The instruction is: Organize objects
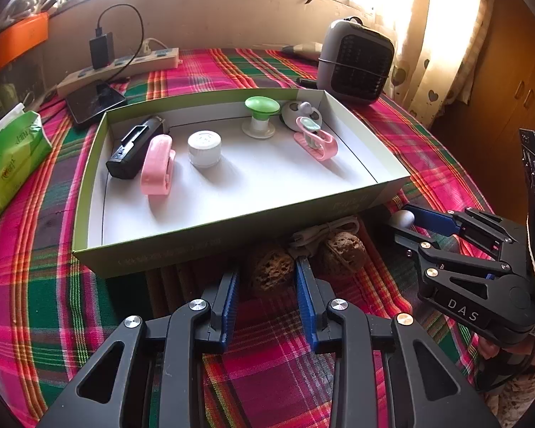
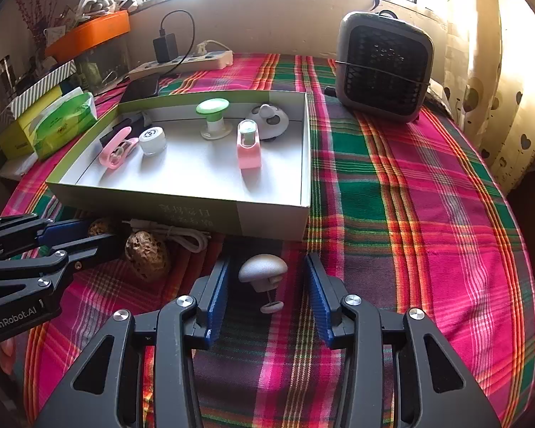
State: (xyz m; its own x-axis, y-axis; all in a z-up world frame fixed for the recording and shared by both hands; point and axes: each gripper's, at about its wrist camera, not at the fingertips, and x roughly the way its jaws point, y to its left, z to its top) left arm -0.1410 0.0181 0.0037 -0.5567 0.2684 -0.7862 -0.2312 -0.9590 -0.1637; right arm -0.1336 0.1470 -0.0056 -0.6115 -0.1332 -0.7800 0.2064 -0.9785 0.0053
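My left gripper (image 1: 267, 281) is low over the plaid cloth in front of the box, jaws part-way closed around a brown walnut (image 1: 271, 274). The right pad is at the shell and a thin dark gap shows on the left. A second walnut (image 1: 342, 253) lies just to its right. My right gripper (image 2: 267, 285) stands open around a grey mushroom-shaped knob (image 2: 264, 274) that rests on the cloth with room on both sides. The shallow green-and-white box (image 1: 232, 228) holds a pink clip, a white jar, a green-topped knob and other small items.
A coiled white cable (image 2: 182, 237) lies against the box's front wall. A grey fan heater (image 2: 385, 67) stands at the back right, with a power strip (image 2: 196, 62) and phone at the back left and a green tissue pack (image 1: 10, 164) at the far left.
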